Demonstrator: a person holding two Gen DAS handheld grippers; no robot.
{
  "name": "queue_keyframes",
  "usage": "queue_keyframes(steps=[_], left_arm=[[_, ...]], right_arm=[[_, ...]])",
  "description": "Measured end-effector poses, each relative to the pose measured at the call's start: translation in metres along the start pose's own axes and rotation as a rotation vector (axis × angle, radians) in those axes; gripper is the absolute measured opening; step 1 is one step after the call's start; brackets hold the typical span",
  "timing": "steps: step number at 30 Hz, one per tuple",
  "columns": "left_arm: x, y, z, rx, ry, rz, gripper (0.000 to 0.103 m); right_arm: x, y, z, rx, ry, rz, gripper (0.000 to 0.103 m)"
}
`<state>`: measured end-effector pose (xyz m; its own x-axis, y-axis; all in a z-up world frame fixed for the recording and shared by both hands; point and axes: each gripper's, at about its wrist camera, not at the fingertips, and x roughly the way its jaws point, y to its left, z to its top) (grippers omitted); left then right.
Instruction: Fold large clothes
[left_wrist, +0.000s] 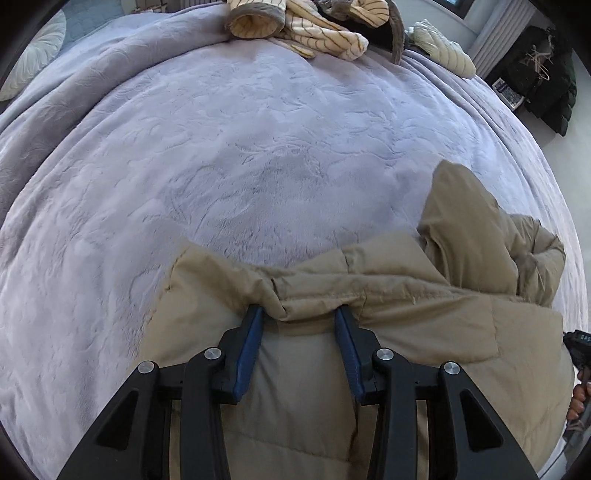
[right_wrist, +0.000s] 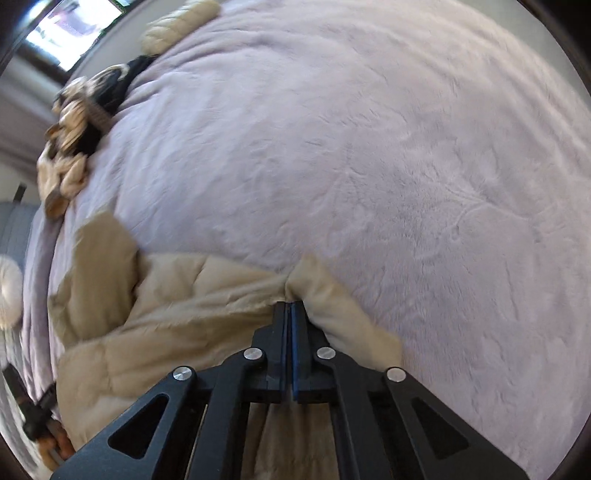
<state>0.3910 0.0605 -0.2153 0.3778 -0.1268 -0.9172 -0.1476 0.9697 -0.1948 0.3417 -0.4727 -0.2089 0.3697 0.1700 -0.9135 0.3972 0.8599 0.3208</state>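
Note:
A tan padded jacket (left_wrist: 388, 295) lies on the lilac plush bed cover (left_wrist: 258, 166), one sleeve (left_wrist: 465, 221) sticking up at the right. My left gripper (left_wrist: 300, 314) is open, its blue-padded fingers on either side of a bunched fold at the jacket's edge. In the right wrist view my right gripper (right_wrist: 291, 308) is shut on the jacket (right_wrist: 184, 302) at a pinched edge, with a flap of fabric to its right. The bed cover (right_wrist: 369, 147) stretches beyond.
A pile of cream striped clothes (left_wrist: 306, 26) and a dark garment lie at the far edge of the bed; it also shows in the right wrist view (right_wrist: 74, 122). A dark coat (left_wrist: 546, 92) hangs at the right. A pillow (left_wrist: 33, 59) lies far left.

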Motion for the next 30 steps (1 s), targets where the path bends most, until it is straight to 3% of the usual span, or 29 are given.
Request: queue_keyframes(steps=[5, 8, 11, 16, 22, 30], left_arm=[[-0.012, 0.009, 0.014, -0.053, -0.015, 0.019, 0.044], [-0.044, 0.019, 0.009, -0.045, -0.073, 0.023, 0.044], [-0.059, 0.031, -0.005, -0.020, -0.076, 0.053, 0.044], [-0.041, 0.055, -0.013, -0.083, -0.021, 0.095, 0.044], [-0.027, 0.069, -0.014, -0.175, 0.003, 0.083, 0.047], [-0.084, 0.067, -0.040, -0.098, -0.014, 0.129, 0.047]], right_arm=[[0.006, -0.001, 0.006, 0.010, 0.007, -0.018, 0.000], [-0.013, 0.005, 0.001, -0.004, -0.021, -0.032, 0.000], [-0.048, 0.009, -0.017, -0.052, -0.066, -0.015, 0.000], [-0.088, -0.001, -0.063, -0.078, -0.087, -0.011, 0.000], [-0.080, -0.010, -0.093, -0.114, -0.036, -0.066, 0.000], [-0.110, -0.014, -0.102, -0.060, -0.062, -0.025, 0.004]])
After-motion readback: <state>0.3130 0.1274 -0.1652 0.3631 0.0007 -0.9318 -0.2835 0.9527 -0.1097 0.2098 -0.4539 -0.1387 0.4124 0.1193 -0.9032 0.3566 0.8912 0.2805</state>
